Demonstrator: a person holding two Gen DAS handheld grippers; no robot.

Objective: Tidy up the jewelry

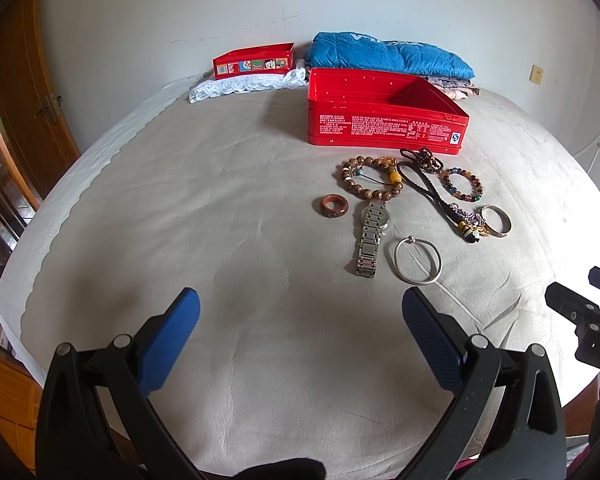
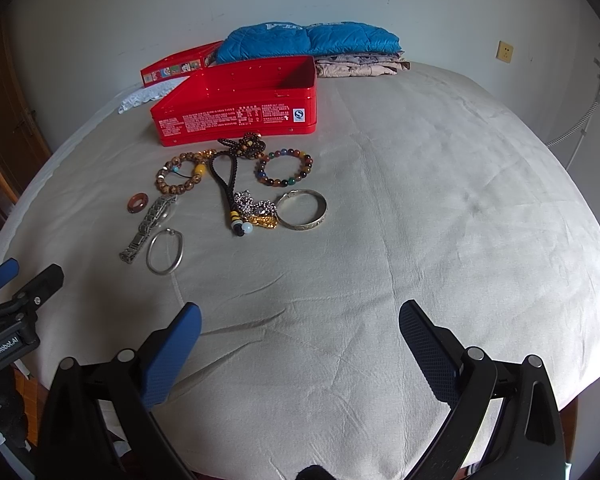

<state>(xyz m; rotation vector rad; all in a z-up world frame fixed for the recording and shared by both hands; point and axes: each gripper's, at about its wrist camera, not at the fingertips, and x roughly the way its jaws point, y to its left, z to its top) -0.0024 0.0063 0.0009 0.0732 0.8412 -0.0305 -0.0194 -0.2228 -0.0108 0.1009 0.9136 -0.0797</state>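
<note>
Lying ahead of both wide-apart tongs, left tongs (image 1: 300, 308) and right tongs (image 2: 300, 320), the jewelry runs from reddish ring (image 1: 333, 205), steel watch (image 1: 370, 236) and silver bangle (image 1: 418, 261) to beaded bracelets before an open red tin (image 1: 384, 114); nothing blocks it on the bed (image 1: 220, 208).

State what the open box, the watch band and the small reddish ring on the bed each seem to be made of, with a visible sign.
Open red box: probably painted tin, glossy with thin rolled edges.
Watch band: brushed steel-like links.
Reddish ring: polished wood or stone; unclear.
</note>
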